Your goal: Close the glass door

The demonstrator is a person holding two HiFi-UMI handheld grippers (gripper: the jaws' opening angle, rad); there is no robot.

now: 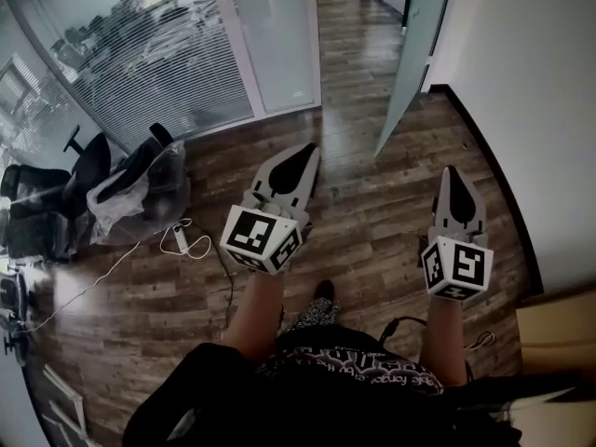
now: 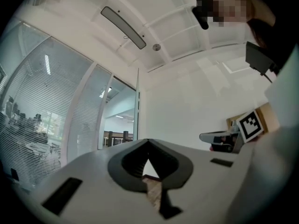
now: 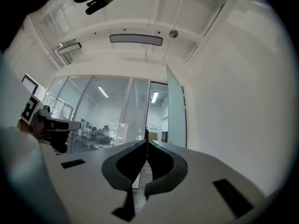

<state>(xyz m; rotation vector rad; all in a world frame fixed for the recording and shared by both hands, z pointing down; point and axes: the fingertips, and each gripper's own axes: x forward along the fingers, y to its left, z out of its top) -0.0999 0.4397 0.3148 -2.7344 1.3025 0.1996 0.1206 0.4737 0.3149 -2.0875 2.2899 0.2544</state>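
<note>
Glass door [image 1: 414, 54] stands open at about one o'clock from the person, angled toward the white wall [image 1: 531, 110], with its lower corner over the wooden floor [image 1: 372, 240]. Neither tool touches it. The left tool [image 1: 310, 149] points toward twelve o'clock with its jaws together on nothing. The right tool [image 1: 453, 171] sits nearer the door, its jaws likewise pressed together and empty.

The main risk, as I judge it, is slipping. Narrow closed tips pushed against smooth glass could skate off the panel, and the door would then barely move or swing unevenly. Pushing near the free edge also risks a tip sliding past it and being pinched as the door meets its frame. Too hard a shove could slam the glass.

Underfoot, a white cable [image 1: 112, 273] and power strip [image 1: 180, 238] lie at about nine o'clock. They are clear of the straight path to the door, but a sideways step could catch them.
</note>
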